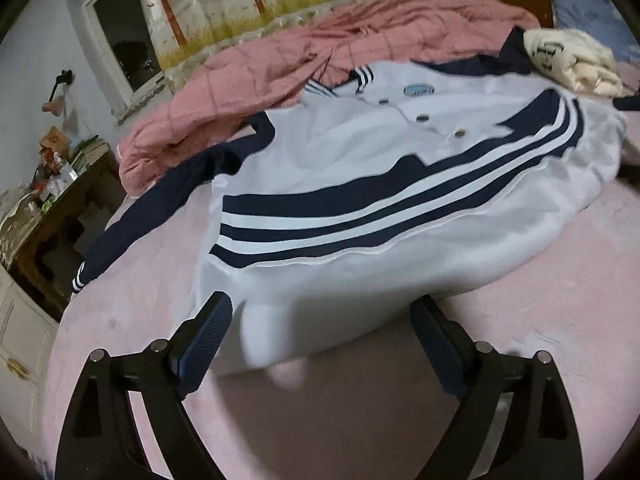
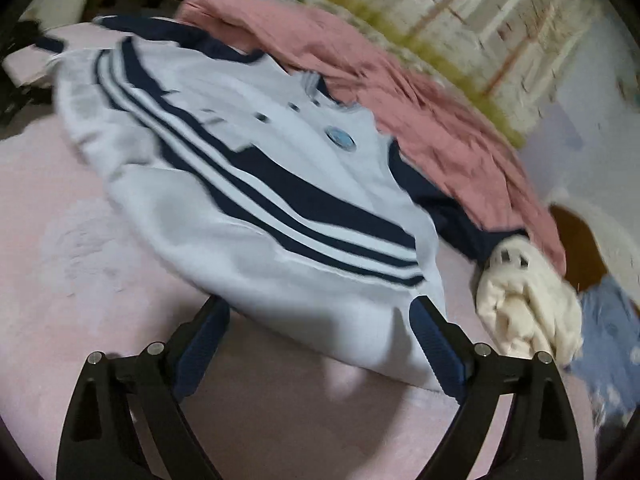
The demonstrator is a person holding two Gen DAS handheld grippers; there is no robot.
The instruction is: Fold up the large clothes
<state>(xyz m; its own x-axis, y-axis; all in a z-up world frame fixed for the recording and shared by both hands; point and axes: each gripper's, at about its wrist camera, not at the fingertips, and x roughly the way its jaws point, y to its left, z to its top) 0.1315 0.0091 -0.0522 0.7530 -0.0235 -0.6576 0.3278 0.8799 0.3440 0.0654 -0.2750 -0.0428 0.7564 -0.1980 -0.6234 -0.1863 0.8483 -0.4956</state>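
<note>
The white jacket (image 1: 340, 168) with navy stripes lay spread on the pink bed sheet (image 1: 540, 320), its front side up, and every place below is given relative to this jacket. Its snap buttons and a small round blue badge were near the collar. The pink quilt (image 1: 248, 76) was bunched just behind the jacket, touching the collar area. A cream folded garment (image 1: 568, 64) rested beside one navy sleeve, at the far end of the jacket in the left wrist view. A wooden desk (image 1: 60, 216) with clutter stood well apart from the jacket, past the edge of the bed.

The left gripper (image 1: 322, 334) was at the jacket's near hem with its fingers released and wide; the hem lay between them, but the pads did not press it. The right gripper (image 2: 320, 332) was also at the hem of the jacket (image 2: 248, 184), fingers spread wide and grasping nothing.
</note>
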